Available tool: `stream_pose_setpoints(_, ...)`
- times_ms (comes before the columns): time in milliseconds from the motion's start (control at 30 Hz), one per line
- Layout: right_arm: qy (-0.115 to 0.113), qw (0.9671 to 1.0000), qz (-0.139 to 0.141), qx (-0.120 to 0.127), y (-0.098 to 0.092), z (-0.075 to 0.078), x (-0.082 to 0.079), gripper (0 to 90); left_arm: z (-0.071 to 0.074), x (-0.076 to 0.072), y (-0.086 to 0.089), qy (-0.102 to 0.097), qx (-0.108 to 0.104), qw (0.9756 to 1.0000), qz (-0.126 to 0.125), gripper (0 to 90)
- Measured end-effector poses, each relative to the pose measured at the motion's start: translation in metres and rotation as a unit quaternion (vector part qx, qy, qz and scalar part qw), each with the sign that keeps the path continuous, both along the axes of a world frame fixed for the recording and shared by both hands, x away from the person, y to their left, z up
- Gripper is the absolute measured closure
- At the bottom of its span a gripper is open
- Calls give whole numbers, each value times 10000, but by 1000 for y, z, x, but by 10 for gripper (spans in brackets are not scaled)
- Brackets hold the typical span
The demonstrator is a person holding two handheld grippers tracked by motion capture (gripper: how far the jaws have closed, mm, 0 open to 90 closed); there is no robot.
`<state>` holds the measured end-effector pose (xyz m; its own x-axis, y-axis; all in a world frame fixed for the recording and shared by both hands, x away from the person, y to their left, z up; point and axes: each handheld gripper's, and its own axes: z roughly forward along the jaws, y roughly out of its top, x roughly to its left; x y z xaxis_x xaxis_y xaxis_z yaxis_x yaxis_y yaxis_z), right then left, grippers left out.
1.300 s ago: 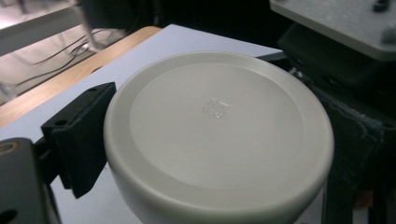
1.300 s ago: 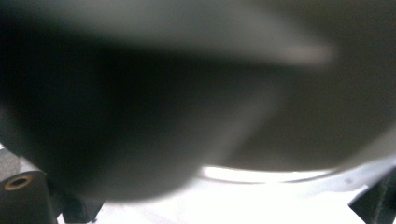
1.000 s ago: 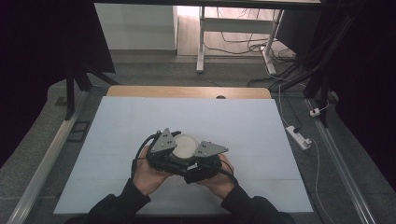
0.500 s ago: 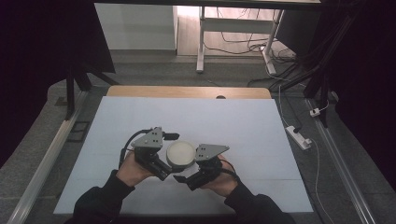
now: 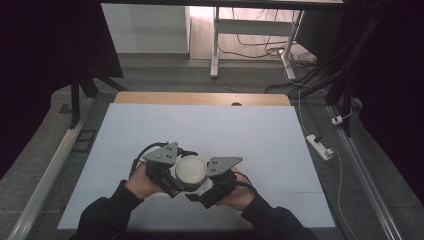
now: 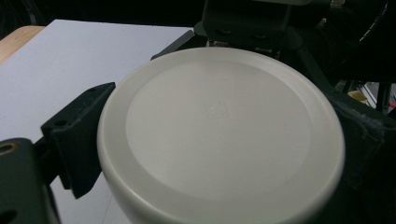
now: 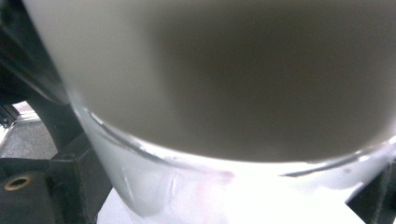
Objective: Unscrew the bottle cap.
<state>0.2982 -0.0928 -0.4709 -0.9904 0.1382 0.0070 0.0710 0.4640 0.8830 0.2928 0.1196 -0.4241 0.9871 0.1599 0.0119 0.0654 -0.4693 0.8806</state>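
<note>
A round jar with a cream-white lid [image 5: 191, 170] is held above the white table sheet, near its front edge, between both grippers. My left gripper [image 5: 172, 172] is shut on the lid [image 6: 219, 126], one black jaw against its left rim and the other against its right. My right gripper [image 5: 212, 182] is shut on the jar. Its view, very close, has the lid's side [image 7: 233, 70] above and the clear glass body [image 7: 154, 186] below, with a black jaw on either side. A hand holds each gripper, and the jar's lower part is hidden in the high view.
The white sheet [image 5: 200, 130] covers the table, with a wooden strip [image 5: 200, 98] along the far edge. Metal rails run down both sides on the floor. A white power strip [image 5: 320, 146] lies on the floor to the right, and a desk frame [image 5: 215, 45] stands beyond the table.
The left hand and gripper have swung out to the left, so the two grippers now angle apart. The jar has come slightly toward the person. Both still hold it.
</note>
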Motion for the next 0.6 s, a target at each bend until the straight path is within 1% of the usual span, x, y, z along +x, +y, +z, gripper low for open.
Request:
stream_pose_setpoints(133,-20,9999,-101,-12,0,-1,0,71,0,1,-1,48,21,9999,158,77)
stream_pose_setpoints(233,-41,9997,-245,-2,0,-1,1,71,2,1,-2,44,-3,9993,373,79)
stream_pose_setpoints(300,-62,9993,-357,18,0,0,2,71,3,0,-4,66,-32,9985,548,79)
stream_pose_setpoints(367,-130,9987,-500,-12,0,0,2,72,6,-1,-6,77,-52,9972,738,78)
stream_pose_setpoints(467,-144,9978,-651,-10,0,-2,2,71,11,-3,-8,131,-144,9958,891,79)
stream_pose_setpoints(533,-133,9975,-699,4,1,-3,3,71,15,-6,-9,93,-143,9950,982,79)
stream_pose_setpoints(600,-112,9974,-712,13,1,-3,3,72,17,-8,-10,13,-116,9940,1087,78)
